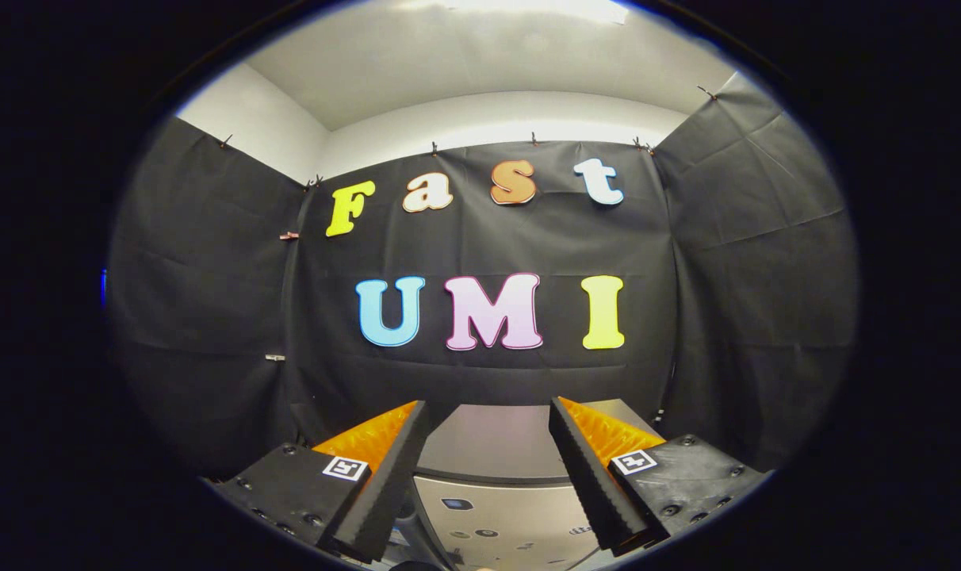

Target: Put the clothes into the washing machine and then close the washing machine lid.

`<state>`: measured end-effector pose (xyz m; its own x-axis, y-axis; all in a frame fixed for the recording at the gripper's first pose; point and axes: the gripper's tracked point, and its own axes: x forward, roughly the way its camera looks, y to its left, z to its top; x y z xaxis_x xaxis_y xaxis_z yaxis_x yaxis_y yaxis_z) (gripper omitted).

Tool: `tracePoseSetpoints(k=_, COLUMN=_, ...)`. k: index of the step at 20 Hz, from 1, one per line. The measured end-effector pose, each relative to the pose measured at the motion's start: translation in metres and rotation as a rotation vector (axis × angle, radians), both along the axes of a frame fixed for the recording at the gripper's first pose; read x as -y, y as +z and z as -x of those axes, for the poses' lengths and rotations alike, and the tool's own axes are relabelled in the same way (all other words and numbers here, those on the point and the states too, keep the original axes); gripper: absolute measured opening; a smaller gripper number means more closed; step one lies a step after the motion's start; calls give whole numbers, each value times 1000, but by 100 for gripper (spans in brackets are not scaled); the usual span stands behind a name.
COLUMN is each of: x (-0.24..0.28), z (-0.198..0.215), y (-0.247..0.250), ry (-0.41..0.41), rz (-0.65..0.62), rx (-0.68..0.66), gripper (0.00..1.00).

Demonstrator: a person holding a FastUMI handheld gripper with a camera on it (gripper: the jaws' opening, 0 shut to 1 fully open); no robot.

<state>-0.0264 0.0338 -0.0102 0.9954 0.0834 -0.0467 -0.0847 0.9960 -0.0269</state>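
Note:
My gripper (pixel 488 412) is open, held level and high, with nothing between its fingers. Below and just ahead of the fingers sits the washing machine (pixel 492 507), a grey box seen from above. Its flat grey lid (pixel 492 440) shows through the gap between the fingers and lies down on the machine. A control panel (pixel 496 527) with small buttons runs across the near part of the top. I see no clothes here.
Black cloth walls (pixel 211 317) close in the booth behind the machine and on both sides. Above the cloth are a white wall and ceiling (pixel 488 71).

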Motion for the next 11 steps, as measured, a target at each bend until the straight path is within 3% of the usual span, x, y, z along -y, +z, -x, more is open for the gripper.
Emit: tracePoseSetpoints(k=11, x=3, z=10, y=2, ry=-12, rz=4, rx=34, gripper=96)
